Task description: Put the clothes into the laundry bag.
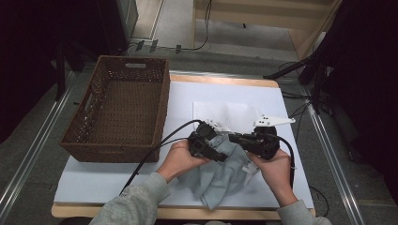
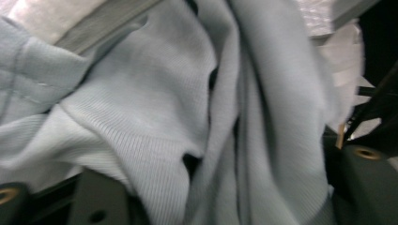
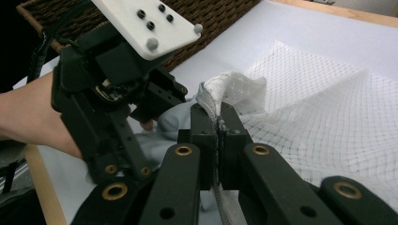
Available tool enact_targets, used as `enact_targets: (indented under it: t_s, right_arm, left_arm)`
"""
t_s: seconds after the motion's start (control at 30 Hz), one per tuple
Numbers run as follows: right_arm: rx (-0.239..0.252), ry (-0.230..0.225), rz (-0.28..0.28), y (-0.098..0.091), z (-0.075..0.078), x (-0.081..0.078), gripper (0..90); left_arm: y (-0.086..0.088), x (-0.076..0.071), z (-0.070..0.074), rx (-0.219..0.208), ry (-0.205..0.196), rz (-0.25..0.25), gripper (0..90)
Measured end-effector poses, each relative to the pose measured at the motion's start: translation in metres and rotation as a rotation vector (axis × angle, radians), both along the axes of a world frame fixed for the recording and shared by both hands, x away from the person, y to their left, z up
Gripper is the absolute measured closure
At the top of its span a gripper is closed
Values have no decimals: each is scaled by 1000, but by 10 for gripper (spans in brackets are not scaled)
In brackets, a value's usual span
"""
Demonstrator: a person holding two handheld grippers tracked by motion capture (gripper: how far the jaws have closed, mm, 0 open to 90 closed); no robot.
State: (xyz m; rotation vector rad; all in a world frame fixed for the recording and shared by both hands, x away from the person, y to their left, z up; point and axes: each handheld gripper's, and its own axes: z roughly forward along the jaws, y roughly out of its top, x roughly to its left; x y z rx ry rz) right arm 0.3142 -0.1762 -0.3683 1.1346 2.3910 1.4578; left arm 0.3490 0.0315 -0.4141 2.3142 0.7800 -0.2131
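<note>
Mesh bag edge pinched in right gripper fingers; left gripper fingers parted, angled down w/ grey garment between.

The high view looks forward and down on the whole bench from above the person's side, while each gripper view looks along its own fingers, the left pressed close against the grey garment, the right sharing that garment and the white mesh bag just beyond its fingers.
</note>
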Motion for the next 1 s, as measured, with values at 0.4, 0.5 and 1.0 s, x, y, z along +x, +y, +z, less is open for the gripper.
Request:
enact_targets:
  t_s: [0.4,0.5,1.0]
  right_arm:
    - [-5,11,-8,-2,-2,2,885]
    - [-6,11,-11,-3,-2,2,885]
    - [-14,18,0,-1,-5,4,885]
  left_arm:
    - [16,-9,26,-34,-53,-30,181]
    - [22,-11,29,-23,-57,-31,184]
    - [57,-34,55,-55,-109,25,250]
